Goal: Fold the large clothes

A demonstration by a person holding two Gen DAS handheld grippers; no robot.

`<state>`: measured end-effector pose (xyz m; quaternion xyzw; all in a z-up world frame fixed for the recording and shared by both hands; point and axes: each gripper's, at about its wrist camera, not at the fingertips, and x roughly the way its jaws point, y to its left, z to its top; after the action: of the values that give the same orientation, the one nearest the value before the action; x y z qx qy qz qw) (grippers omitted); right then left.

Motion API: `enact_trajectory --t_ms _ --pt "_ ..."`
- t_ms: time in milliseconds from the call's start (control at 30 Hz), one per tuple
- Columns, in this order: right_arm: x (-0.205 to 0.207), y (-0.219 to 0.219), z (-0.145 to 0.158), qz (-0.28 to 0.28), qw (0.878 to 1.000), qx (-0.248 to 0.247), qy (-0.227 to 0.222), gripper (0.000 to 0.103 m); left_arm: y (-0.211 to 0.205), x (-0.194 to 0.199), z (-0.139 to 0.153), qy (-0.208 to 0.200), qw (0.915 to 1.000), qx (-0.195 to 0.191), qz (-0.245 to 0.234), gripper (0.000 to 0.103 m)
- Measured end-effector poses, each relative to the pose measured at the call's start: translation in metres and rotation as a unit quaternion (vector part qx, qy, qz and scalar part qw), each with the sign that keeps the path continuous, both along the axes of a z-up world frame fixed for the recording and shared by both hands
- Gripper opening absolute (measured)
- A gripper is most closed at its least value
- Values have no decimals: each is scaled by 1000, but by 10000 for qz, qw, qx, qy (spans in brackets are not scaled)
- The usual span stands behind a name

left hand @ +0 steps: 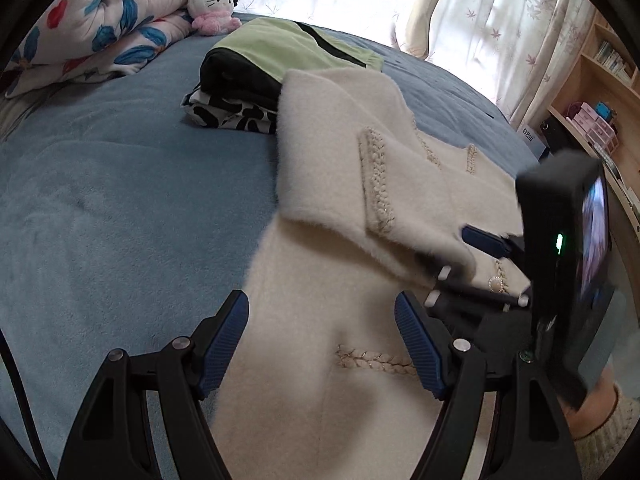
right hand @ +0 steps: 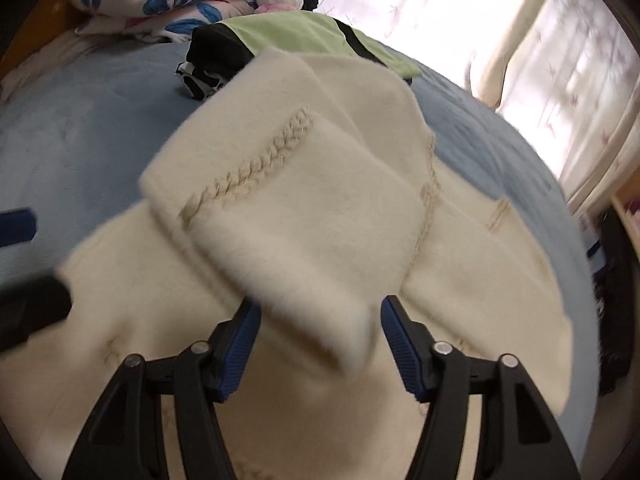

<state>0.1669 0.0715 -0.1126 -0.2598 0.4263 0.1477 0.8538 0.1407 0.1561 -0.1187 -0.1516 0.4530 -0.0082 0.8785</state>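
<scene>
A cream fuzzy coat with braided trim lies on the blue bed. One sleeve is folded across its body. My left gripper is open just above the coat's lower body, holding nothing. My right gripper is open, its jaws on either side of the sleeve cuff, not clamped on it. In the left wrist view the right gripper sits at the cuff's end near a pearl button. The coat fills the right wrist view.
A stack of folded clothes, green on black and a black-white print, lies beyond the coat. A flowered quilt and a plush cat are at the bed's head. Curtains and wooden shelves stand at right.
</scene>
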Motion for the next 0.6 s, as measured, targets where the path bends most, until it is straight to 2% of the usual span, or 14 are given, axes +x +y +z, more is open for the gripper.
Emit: enact_trajectory --t_ms 33,67,167,233,333,400,433,500,533,600 --pt "4 1 7 -22 9999 95 71 14 -1 0 -1 8 10000 3 -19 74" --pt "9 -4 18 -64 9996 269 47 14 -2 0 -1 10 10000 6 -32 74" --pt "19 -28 68 -311 9949 776 -557 11 -7 -1 -1 6 9999 34 -95 74" --pt "27 -63 102 -689 9857 1262 -881 11 -10 0 0 1 9999 27 -136 74" --pt "39 -131 121 -1429 9658 2010 -806 11 -16 2 -1 -2 9998 3 -209 74" --pt "43 -171 112 -1906 9559 2131 -667 11 -22 3 -2 16 9996 10 -283 74" --pt "43 -194 98 -2146 9521 2133 -442 11 -25 3 -3 29 9994 12 -335 74" --pt "42 -222 70 -2427 9451 2186 109 12 -31 5 -4 61 9991 39 -411 74" --pt "41 -238 50 -2587 9386 2222 520 12 -34 6 -5 78 9989 65 -454 74" --pt "35 -263 21 -2793 9257 2321 1056 13 -38 9 -5 115 9984 69 -553 74"
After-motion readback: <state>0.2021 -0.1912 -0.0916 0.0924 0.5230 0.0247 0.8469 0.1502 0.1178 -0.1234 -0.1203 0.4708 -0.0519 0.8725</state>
